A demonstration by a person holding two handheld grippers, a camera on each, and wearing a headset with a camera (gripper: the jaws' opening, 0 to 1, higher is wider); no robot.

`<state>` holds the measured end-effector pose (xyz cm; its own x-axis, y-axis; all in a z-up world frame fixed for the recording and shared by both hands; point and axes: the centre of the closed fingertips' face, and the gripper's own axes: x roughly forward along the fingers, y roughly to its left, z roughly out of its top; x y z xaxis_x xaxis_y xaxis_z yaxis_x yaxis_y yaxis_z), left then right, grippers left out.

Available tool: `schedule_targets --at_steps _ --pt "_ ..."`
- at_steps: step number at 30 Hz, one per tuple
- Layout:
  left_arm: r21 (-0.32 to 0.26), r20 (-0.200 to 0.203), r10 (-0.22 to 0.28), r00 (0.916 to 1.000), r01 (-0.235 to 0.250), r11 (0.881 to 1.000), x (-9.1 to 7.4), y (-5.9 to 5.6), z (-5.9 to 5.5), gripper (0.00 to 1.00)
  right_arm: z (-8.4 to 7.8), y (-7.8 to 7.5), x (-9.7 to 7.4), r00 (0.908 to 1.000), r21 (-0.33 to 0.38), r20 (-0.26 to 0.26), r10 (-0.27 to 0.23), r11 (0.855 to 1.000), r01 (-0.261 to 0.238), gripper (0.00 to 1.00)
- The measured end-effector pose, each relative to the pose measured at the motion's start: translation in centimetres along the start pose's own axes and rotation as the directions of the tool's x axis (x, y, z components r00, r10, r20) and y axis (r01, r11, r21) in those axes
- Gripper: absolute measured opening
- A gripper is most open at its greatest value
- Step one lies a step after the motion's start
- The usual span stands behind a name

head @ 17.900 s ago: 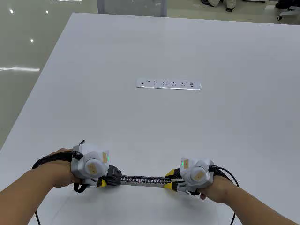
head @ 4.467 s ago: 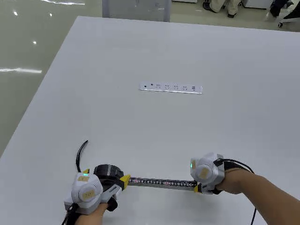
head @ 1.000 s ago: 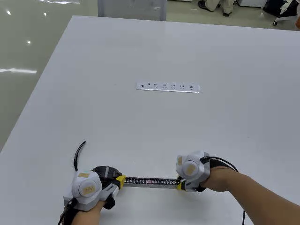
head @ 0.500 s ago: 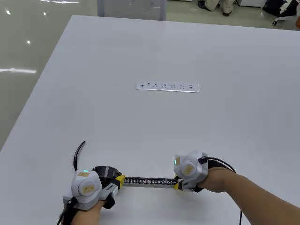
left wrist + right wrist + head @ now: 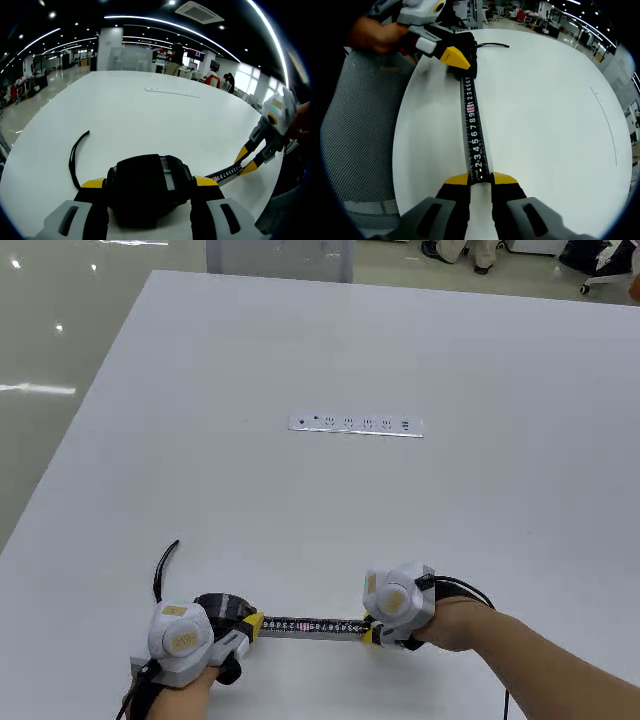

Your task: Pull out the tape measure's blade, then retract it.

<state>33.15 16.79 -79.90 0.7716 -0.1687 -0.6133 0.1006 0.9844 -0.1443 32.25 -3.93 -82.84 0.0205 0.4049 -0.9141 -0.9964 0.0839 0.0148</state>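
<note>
Bright, even light from overhead

Ceiling light strips (image 5: 150, 21) bow into arcs under the fisheye bend of the left gripper view. Glare spots sit on the glossy floor (image 5: 30, 440). The white tabletop (image 5: 400, 350) looks nearly washed out, with a faint, soft shadow beside the tape measure (image 5: 224, 606). The far background is blurred.

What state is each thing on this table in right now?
tape measure case: clamped at its sides, resting on the table
blade: pulled out, lying flat along the table
left hand-held gripper: shut on the tape measure case
right hand-held gripper: shut on the blade's tip
black strap: lying loose
power strip: flat, untouched
</note>
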Motion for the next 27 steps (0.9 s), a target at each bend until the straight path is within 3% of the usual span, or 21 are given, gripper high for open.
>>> schedule_targets --at_steps 27 --pt "-0.012 -0.006 -0.002 1.0000 0.002 1.000 0.0 0.1 0.0 0.63 2.2 0.4 0.9 0.9994 0.000 0.032 0.008 1.000 -0.008 0.14"
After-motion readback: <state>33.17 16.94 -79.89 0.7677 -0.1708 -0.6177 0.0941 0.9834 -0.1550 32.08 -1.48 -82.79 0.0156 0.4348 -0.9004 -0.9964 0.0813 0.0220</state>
